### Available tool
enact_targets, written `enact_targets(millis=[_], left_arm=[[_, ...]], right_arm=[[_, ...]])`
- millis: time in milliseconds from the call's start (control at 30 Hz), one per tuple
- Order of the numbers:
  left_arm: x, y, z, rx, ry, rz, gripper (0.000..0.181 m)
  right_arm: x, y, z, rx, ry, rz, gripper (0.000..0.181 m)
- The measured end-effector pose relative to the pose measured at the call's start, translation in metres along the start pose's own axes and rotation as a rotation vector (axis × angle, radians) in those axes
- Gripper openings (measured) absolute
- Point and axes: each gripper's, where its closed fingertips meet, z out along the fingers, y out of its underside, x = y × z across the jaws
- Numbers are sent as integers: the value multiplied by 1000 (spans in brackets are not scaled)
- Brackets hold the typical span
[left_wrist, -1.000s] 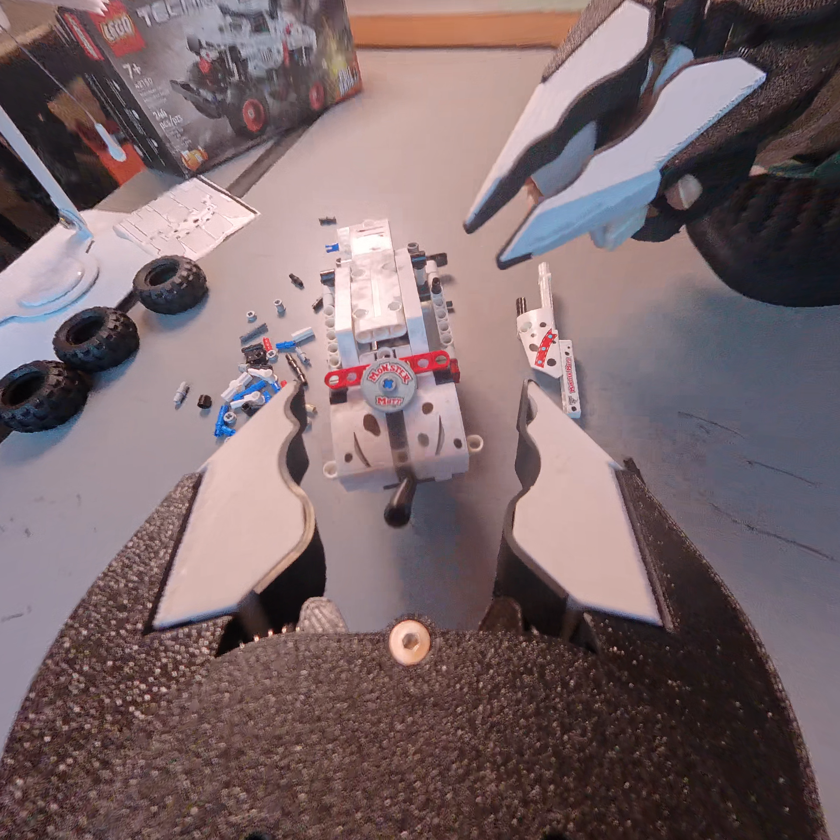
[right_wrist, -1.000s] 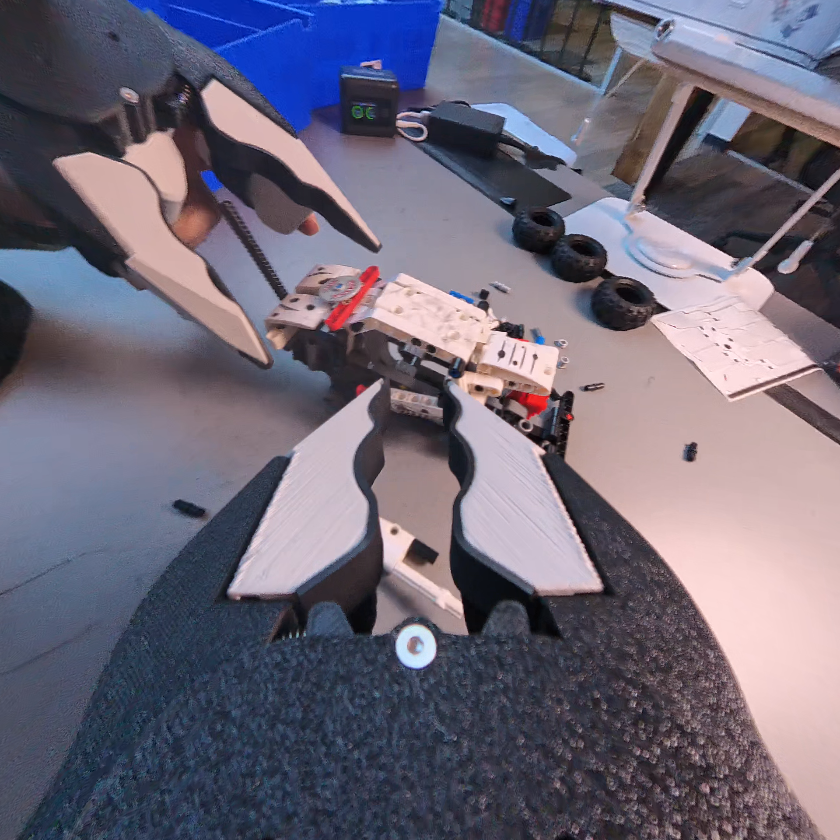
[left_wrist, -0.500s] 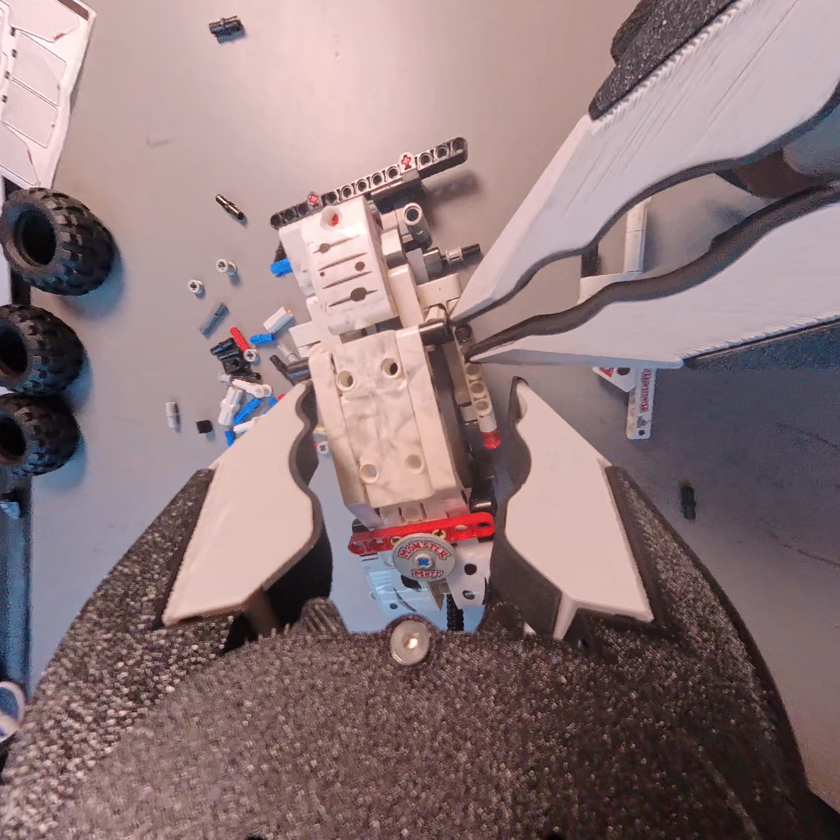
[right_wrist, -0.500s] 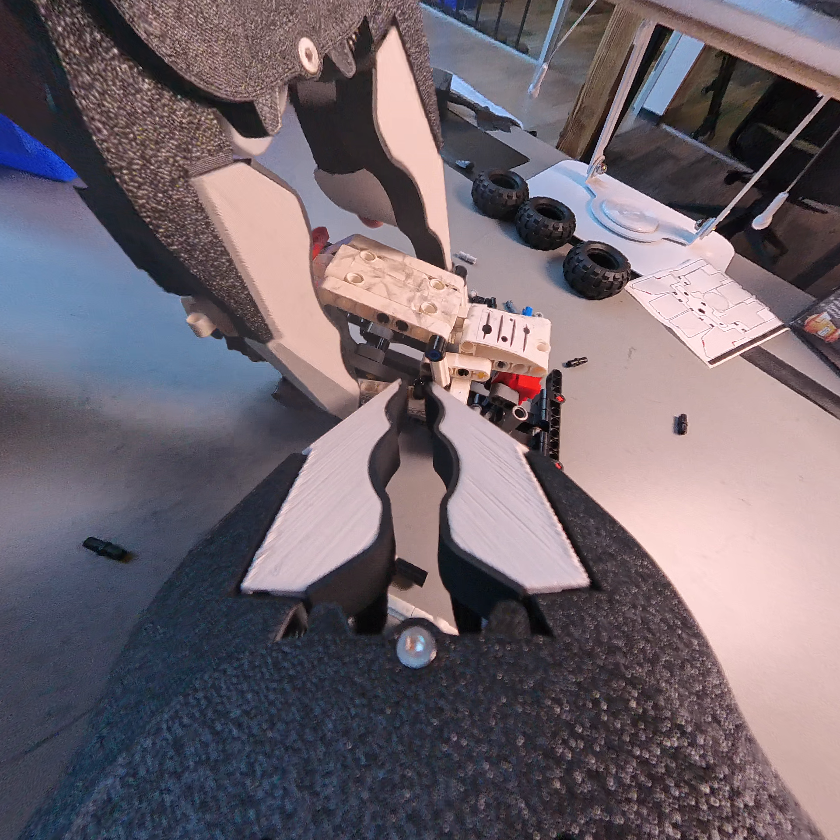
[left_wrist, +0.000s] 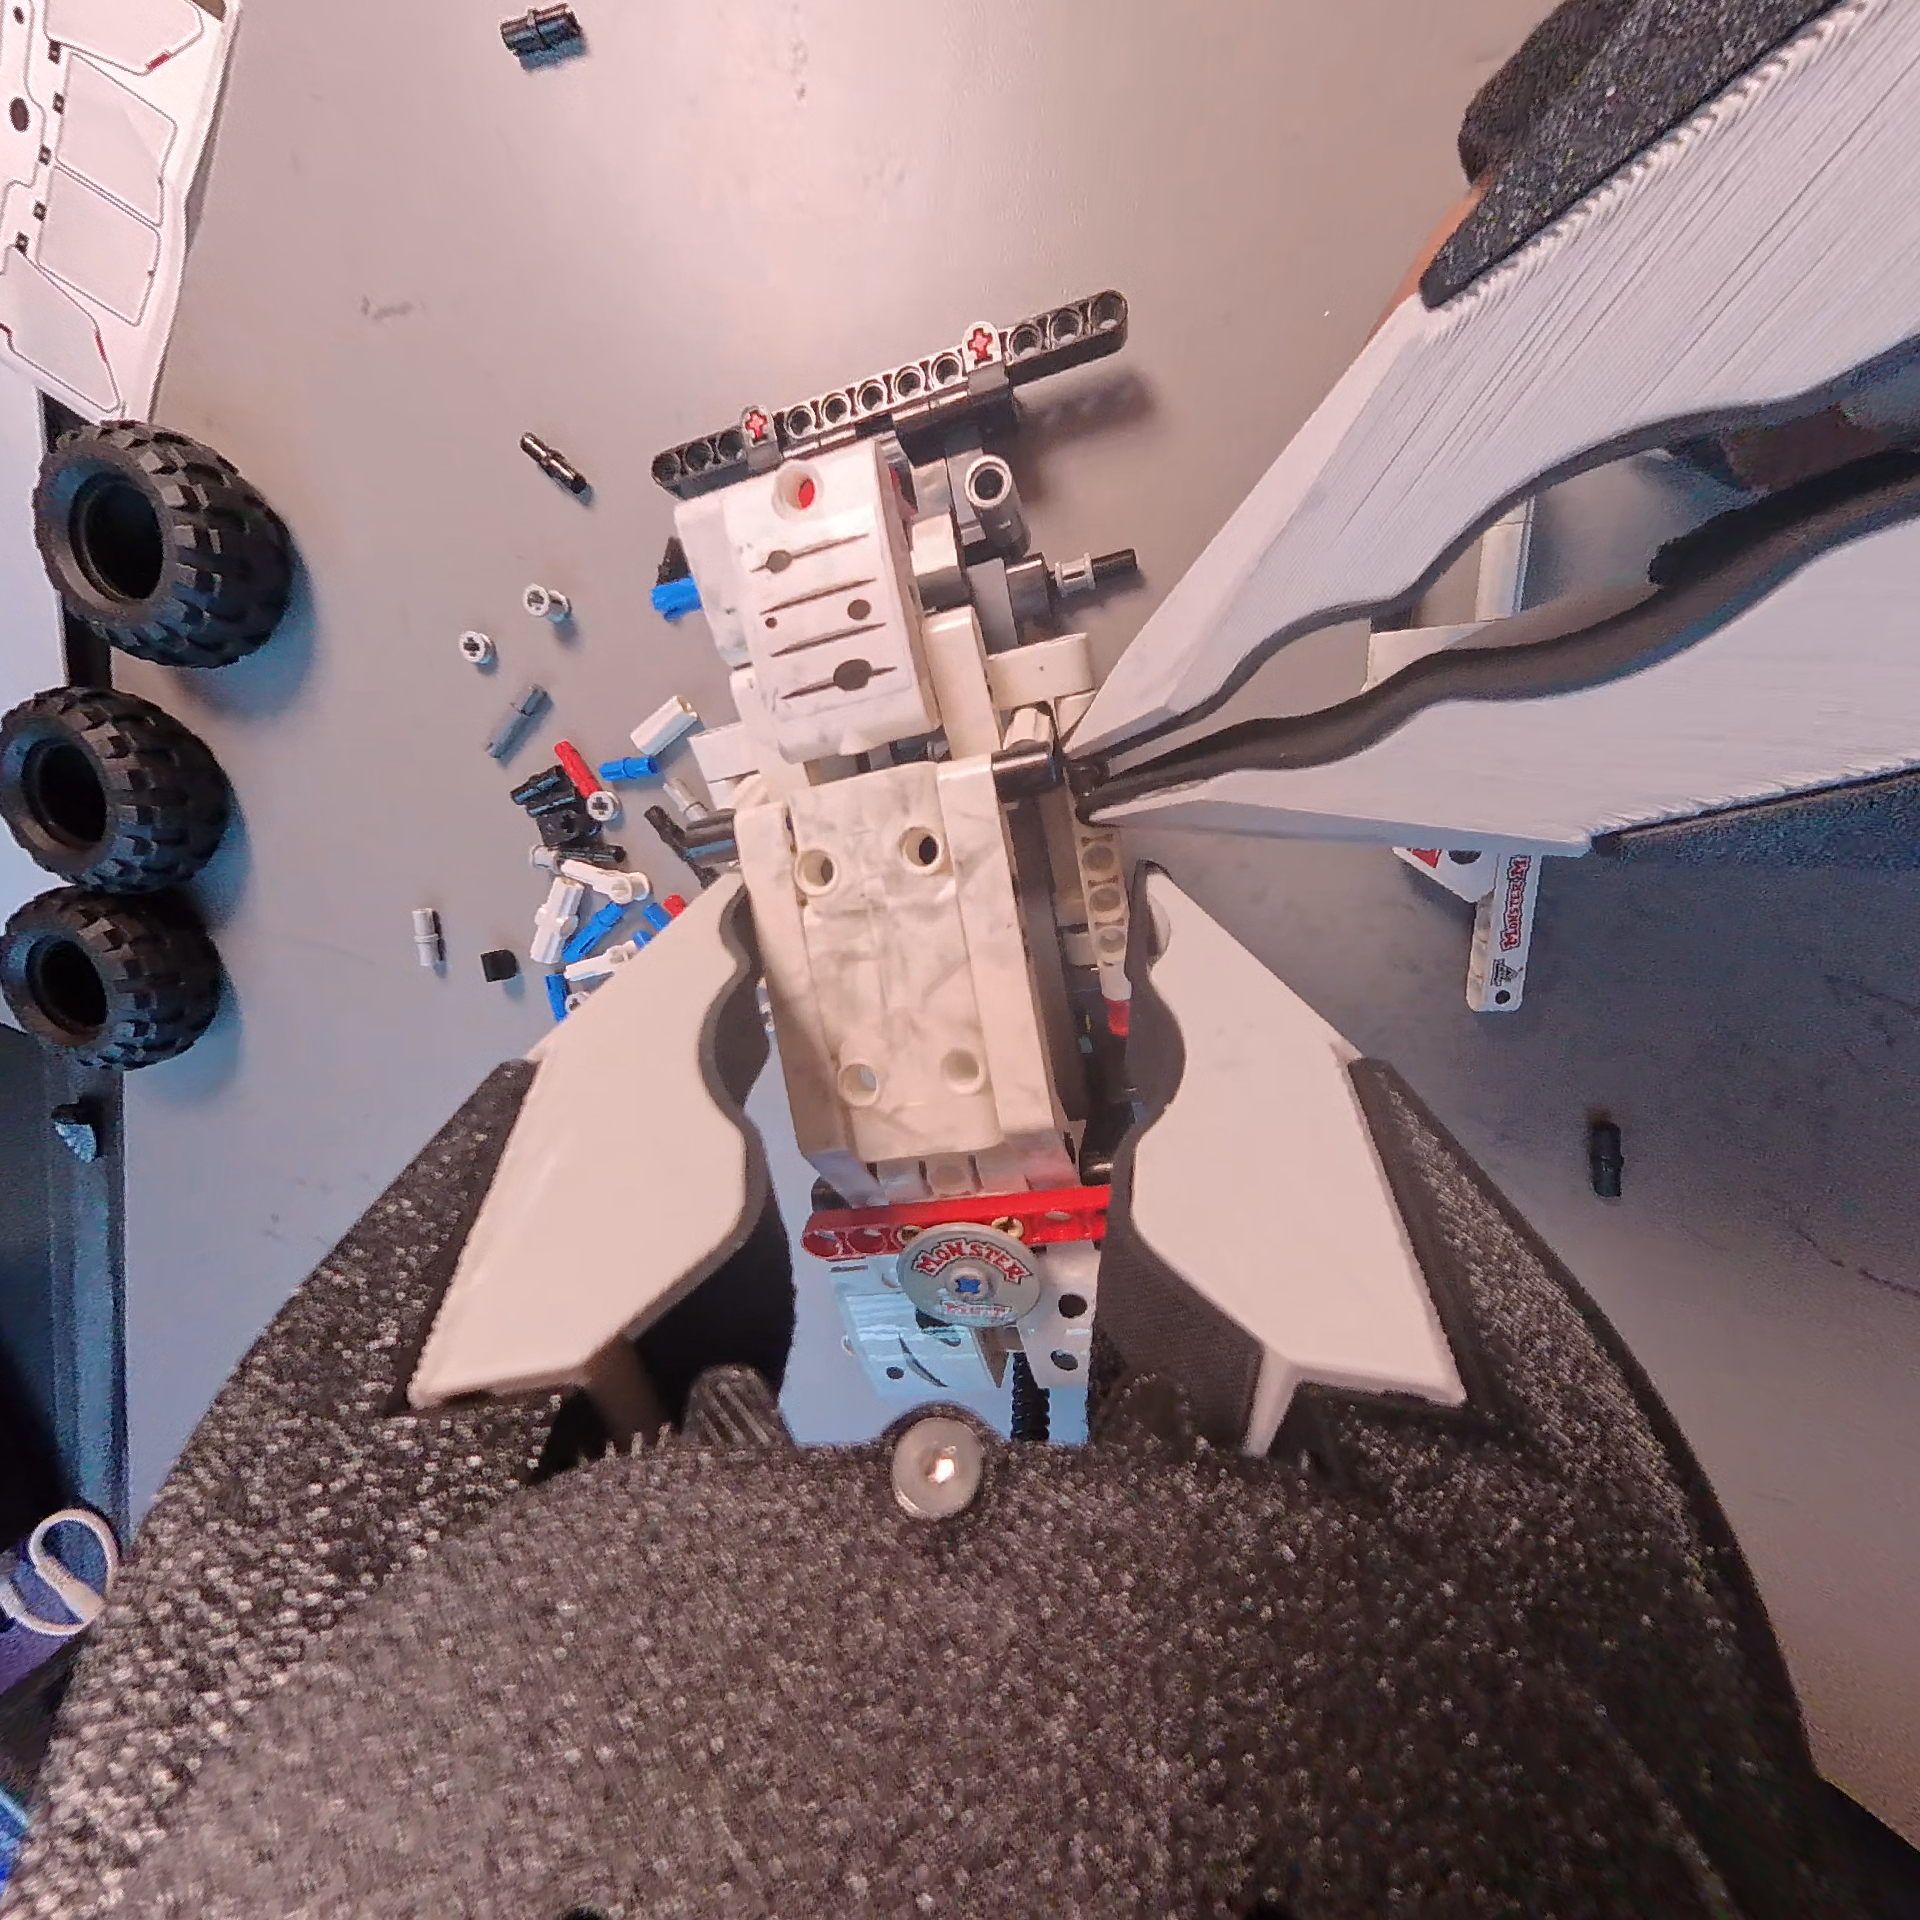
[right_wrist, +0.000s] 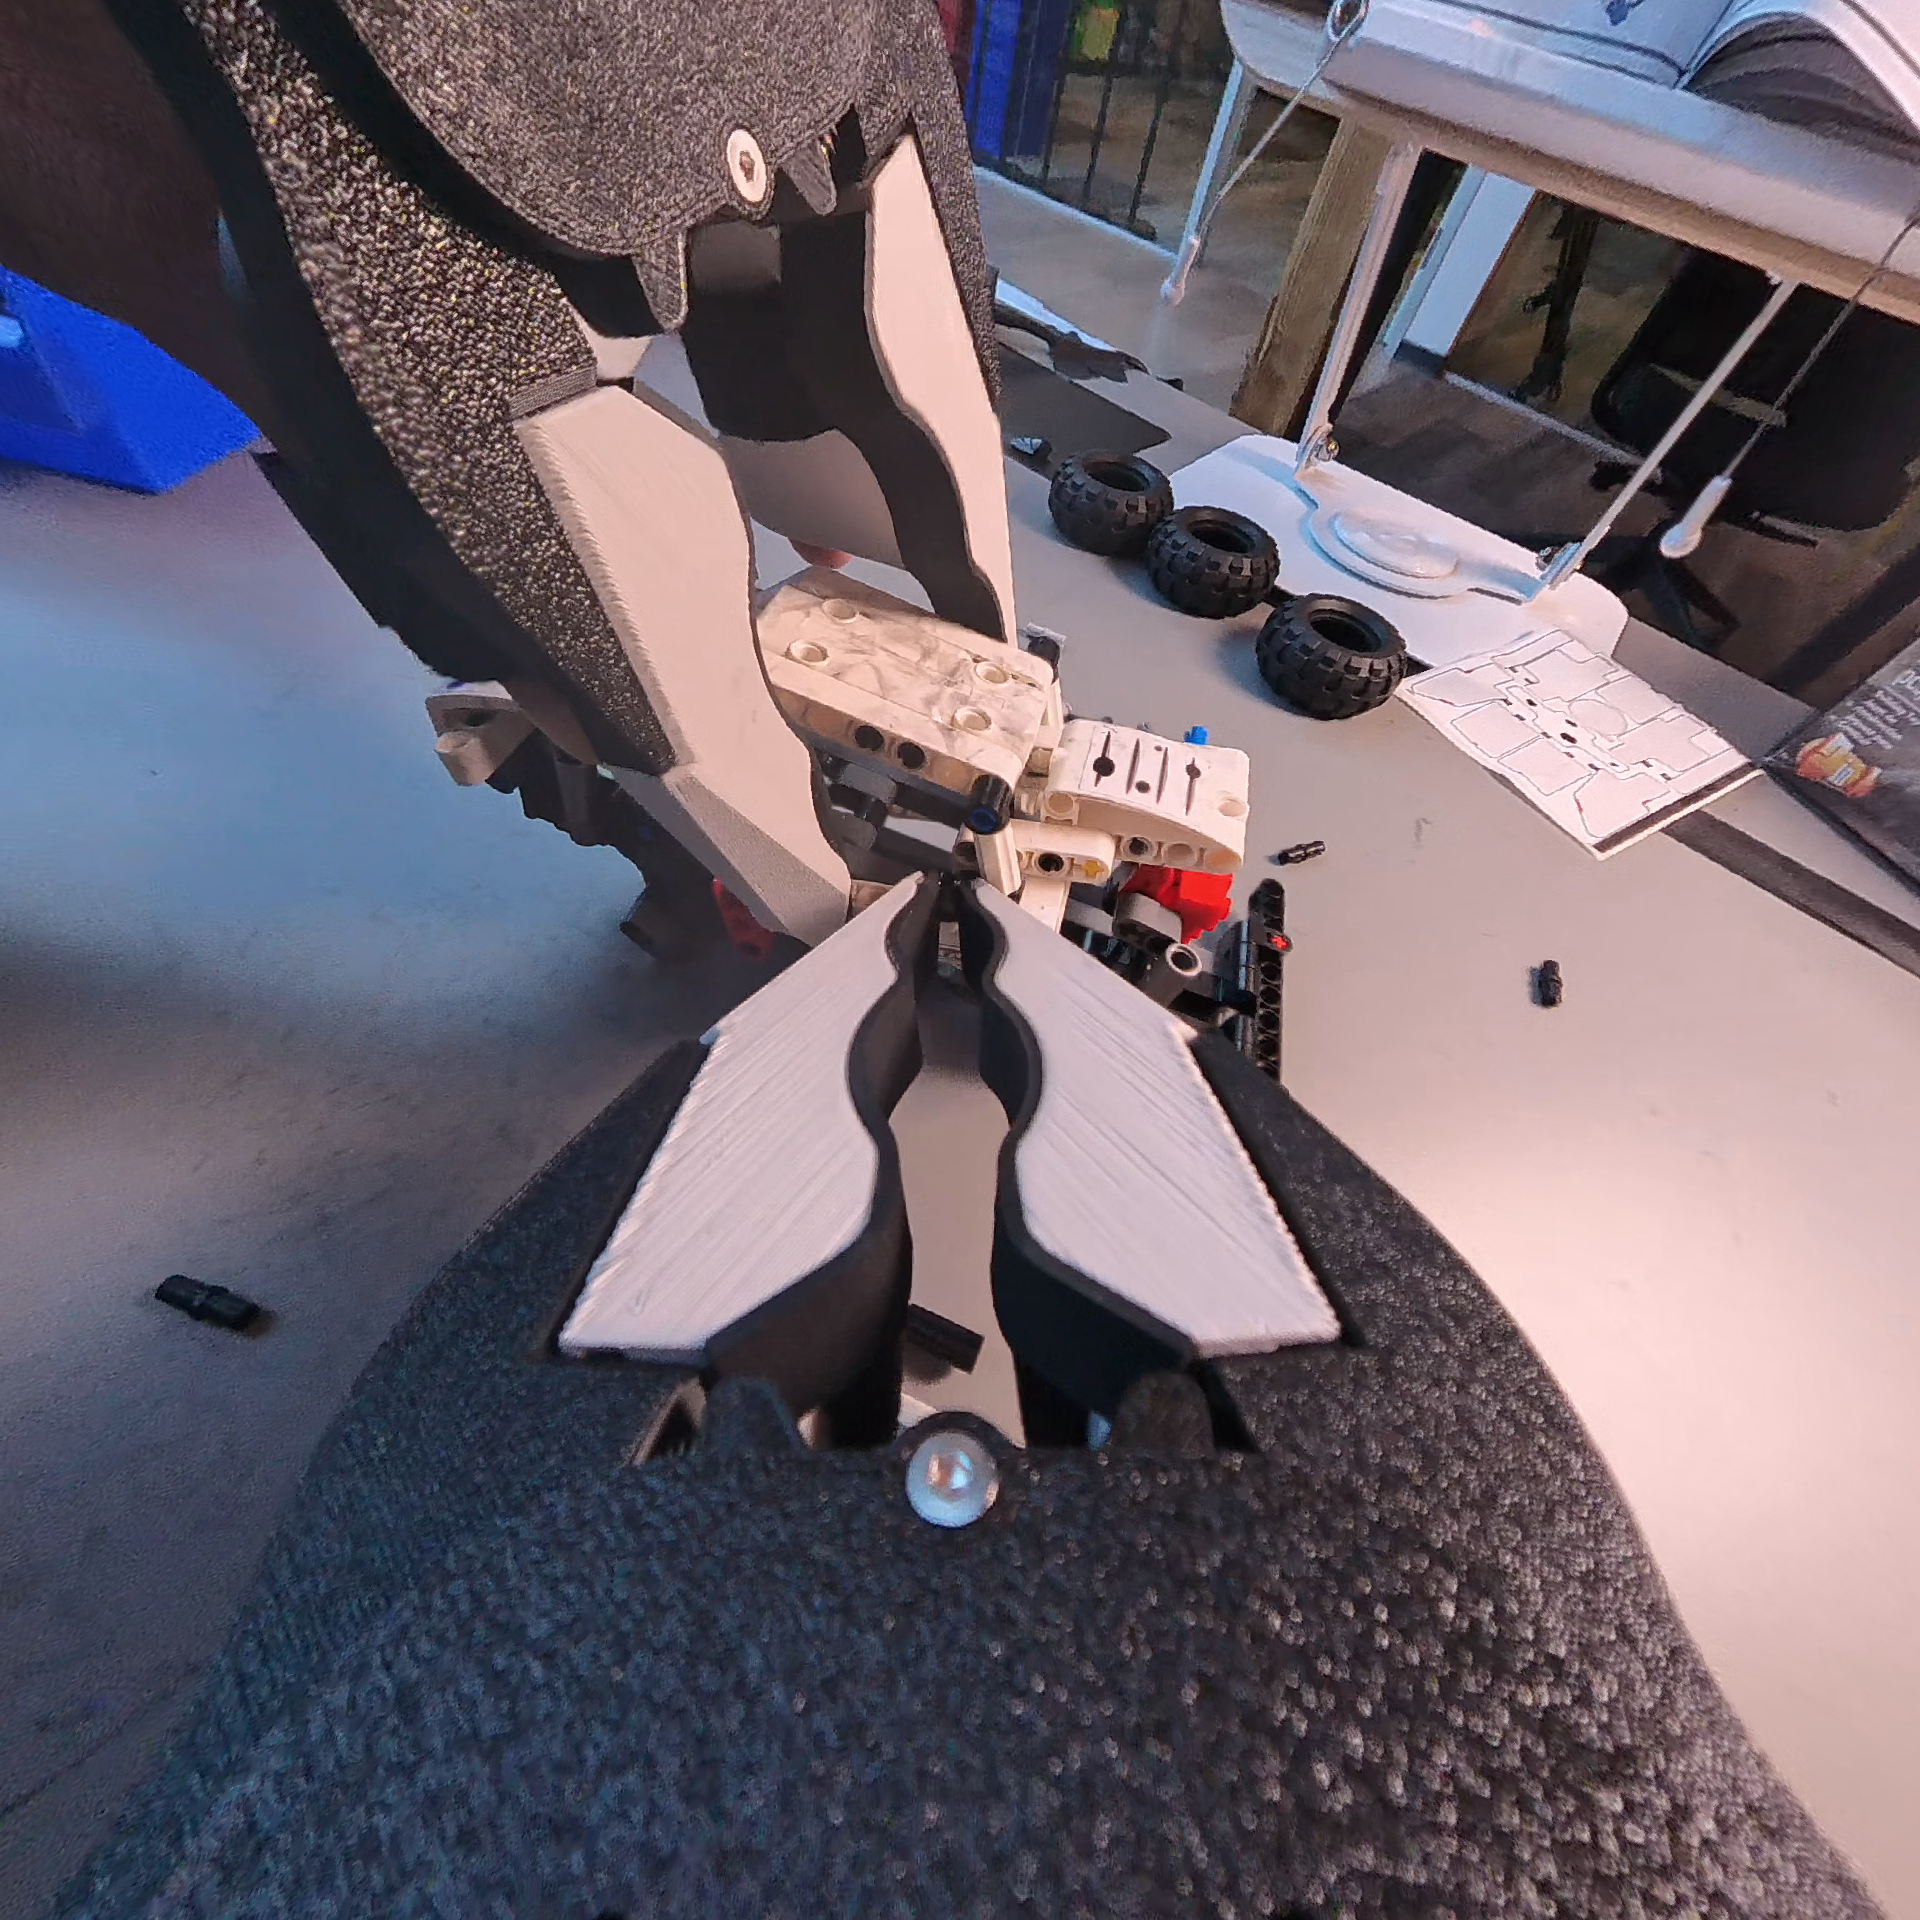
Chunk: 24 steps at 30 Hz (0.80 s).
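A partly built white toy truck (left_wrist: 894, 935) with a red beam and a round grey badge lies on the grey table. My left gripper (left_wrist: 940, 894) straddles its body from above, with both fingers pressed to its sides. The right wrist view shows the truck (right_wrist: 914, 686) held that way by the left gripper (right_wrist: 914, 758). My right gripper (right_wrist: 940, 883) comes in from the side. Its tips are pinched together on a small black part at the truck's side, just below a black pin. It shows in the left wrist view (left_wrist: 1081, 784) at the right.
Three black tyres (left_wrist: 114, 769) lie left of the truck, also in the right wrist view (right_wrist: 1210, 561). A pile of small loose parts (left_wrist: 582, 831), a sticker sheet (left_wrist: 94, 187), a white stickered strip (left_wrist: 1496, 935) and stray black pins (left_wrist: 1605, 1153) (right_wrist: 208, 1304) lie around. A blue bin (right_wrist: 94, 395) stands behind. The grippers are tip to tip, or close to it.
My left gripper has moved forward over the truck and closed on its body. My right gripper has come in to the truck's side and its fingers have narrowed to a pinch.
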Motion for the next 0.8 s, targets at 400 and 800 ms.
enact_targets(millis=[400,800], left_arm=[[2,-2,-1,18,17,14,71],[8,-19,-56,296,-120,26,85]], right_arm=[[-2,-23,-34,108,-108,7,2],[-40,42,-49,-187,-340,-226,3]])
